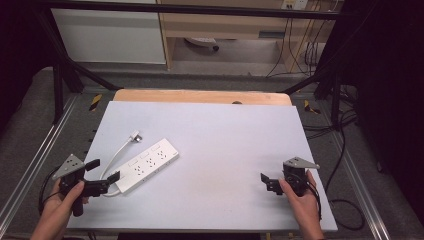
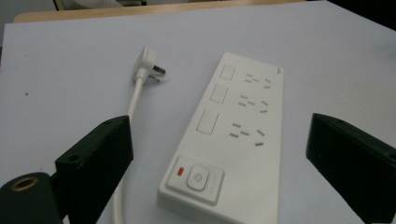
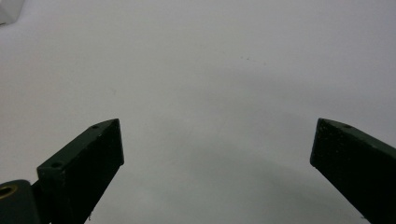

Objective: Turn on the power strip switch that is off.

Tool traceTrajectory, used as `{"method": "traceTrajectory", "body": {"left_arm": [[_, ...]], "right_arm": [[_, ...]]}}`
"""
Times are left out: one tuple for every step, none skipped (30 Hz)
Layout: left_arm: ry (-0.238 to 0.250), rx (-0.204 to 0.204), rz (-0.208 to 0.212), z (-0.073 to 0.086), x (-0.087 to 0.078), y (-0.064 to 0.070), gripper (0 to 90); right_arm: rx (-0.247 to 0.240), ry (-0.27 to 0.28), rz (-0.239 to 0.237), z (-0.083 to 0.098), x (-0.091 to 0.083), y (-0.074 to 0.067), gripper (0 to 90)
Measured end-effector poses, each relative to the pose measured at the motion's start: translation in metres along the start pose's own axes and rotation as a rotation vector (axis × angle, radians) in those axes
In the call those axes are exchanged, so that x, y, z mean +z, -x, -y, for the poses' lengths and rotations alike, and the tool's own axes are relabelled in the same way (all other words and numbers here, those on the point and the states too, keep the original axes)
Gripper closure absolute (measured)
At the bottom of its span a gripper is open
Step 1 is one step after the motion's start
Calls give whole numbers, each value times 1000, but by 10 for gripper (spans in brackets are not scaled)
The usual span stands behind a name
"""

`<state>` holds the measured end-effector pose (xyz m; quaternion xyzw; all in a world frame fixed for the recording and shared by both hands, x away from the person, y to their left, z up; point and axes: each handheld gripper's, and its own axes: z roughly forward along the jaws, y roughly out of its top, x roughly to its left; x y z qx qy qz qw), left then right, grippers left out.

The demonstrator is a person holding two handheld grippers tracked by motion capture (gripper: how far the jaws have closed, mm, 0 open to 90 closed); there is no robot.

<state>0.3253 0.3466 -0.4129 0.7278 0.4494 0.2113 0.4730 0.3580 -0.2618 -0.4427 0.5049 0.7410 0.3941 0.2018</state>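
Since our left gripper [image 1: 102,174] hangs with its jaws wide apart just short of the strip [image 1: 148,165], we judge the step in hand to be a grasp of that strip's near end. The strip lies flat on the desk [image 1: 225,150], straight ahead of this gripper, its switch [image 2: 196,178] end nearest the jaws and its sockets running away from them. Its long axis runs from just before the gripper forward and toward our right gripper's side, at a slant to the desk's edges. To take it well, we would lower the jaws so one passes each long side, keep them square across the narrow width, and close behind the switch rather than on it. The cord [image 2: 132,107] leaves that near end and curves away beside the strip's outer side, on the far side from our other gripper, to the plug [image 2: 148,69], which lies well ahead; we should keep the outer jaw clear of it. Our right gripper [image 1: 270,183] rests well apart from the strip, jaws spread, holding nothing, over bare desk.
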Motion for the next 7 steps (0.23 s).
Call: {"method": "traceTrajectory", "body": {"left_arm": [[-4, -5, -6, 4, 0, -1, 77], [-8, -4, -11, 8, 0, -1, 83], [-15, -5, -10, 11, 1, -1, 89], [-29, 3, -14, 14, 2, -1, 94], [-46, 12, -14, 17, 3, 0, 93], [-56, 28, -24, 17, 4, 2, 92], [-56, 28, -24, 17, 4, 2, 92]], "right_arm": [[0, -3, 4, 0, 0, 0, 32], [0, -8, 10, 0, 1, 1, 31], [-2, -16, 22, 1, 1, 1, 31], [-5, -26, 32, 1, 2, 1, 31], [-5, -32, 42, 2, 4, 2, 31], [-9, -42, 53, 2, 5, 3, 30], [-6, -48, 67, 2, 8, 3, 31]]}}
